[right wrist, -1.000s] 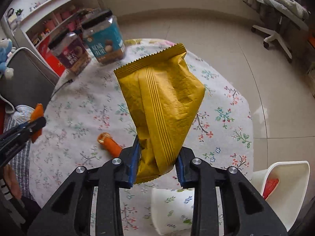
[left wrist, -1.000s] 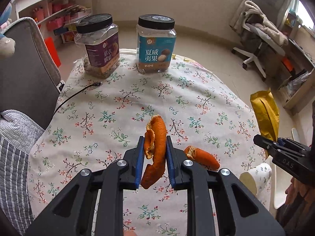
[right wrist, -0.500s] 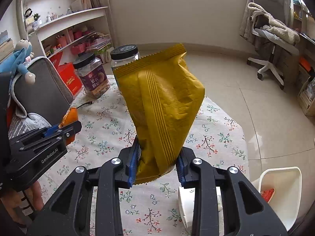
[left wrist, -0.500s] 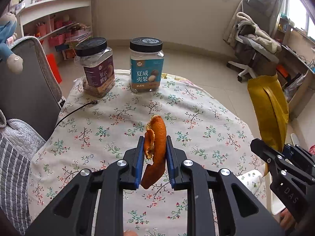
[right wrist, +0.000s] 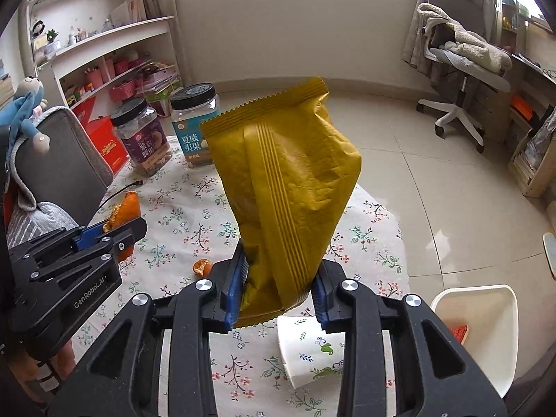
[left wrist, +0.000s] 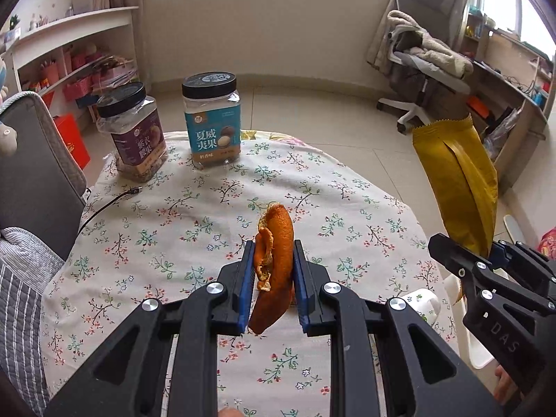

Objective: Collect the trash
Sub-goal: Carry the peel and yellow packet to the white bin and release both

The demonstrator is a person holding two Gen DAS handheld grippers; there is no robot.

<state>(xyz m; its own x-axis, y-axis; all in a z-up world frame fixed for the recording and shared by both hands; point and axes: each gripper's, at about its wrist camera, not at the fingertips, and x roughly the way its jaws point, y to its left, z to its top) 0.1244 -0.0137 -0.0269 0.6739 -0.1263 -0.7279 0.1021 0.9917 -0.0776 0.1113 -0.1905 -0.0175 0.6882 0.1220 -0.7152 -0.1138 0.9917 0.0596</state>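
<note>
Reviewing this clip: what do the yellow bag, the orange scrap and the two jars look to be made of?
Yellow bag: likely matte plastic or foil film; it creases sharply and has a zigzag sealed edge.
Orange scrap: citrus peel by its look, dimpled orange outside, curled and dry.
Jars: clear glossy plastic, probably, with contents showing through, printed labels and black lids that look like plastic.

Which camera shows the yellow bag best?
The right wrist view: the yellow bag fills its middle, pinched in the right gripper, its flat side facing us. The left wrist view catches it only at the right edge, seen side-on.
</note>
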